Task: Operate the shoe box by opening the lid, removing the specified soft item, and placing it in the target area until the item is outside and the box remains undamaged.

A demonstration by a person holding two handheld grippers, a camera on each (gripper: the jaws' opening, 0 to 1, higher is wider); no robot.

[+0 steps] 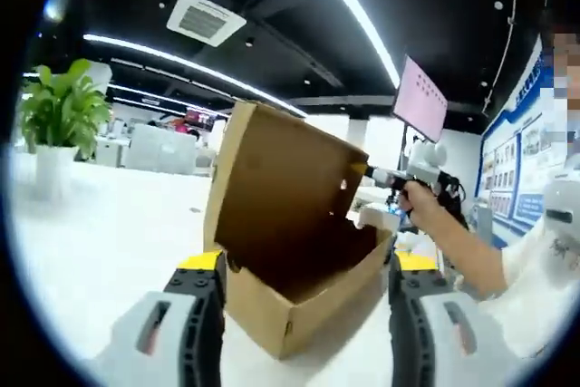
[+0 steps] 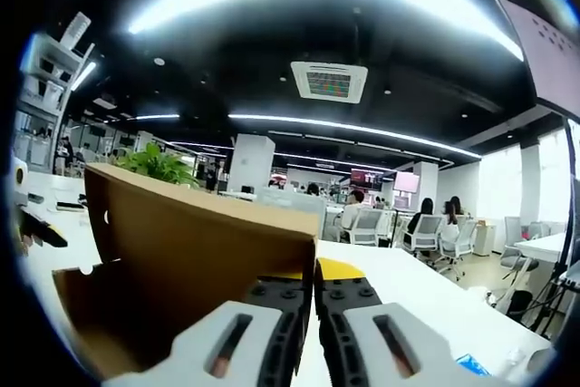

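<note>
A brown cardboard shoe box (image 1: 299, 301) stands on the white table (image 1: 109, 242), its lid (image 1: 281, 188) swung up and open. The inside is in shadow, and I cannot make out any soft item there. My left gripper (image 1: 308, 266) is open, with its jaws wide apart either side of the box's near corner and nothing between them. My right gripper (image 1: 391, 178), held by a person's hand, pinches the lid's far edge. In the right gripper view, that gripper (image 2: 314, 301) is shut on the raised lid (image 2: 190, 251), whose inner face spreads to the left.
A potted plant (image 1: 59, 115) stands at the far left of the table. A pink sign (image 1: 420, 97) hangs behind the box. A person's forearm and white sleeve (image 1: 535, 265) are on the right. Office chairs and seated people (image 2: 426, 224) are in the background.
</note>
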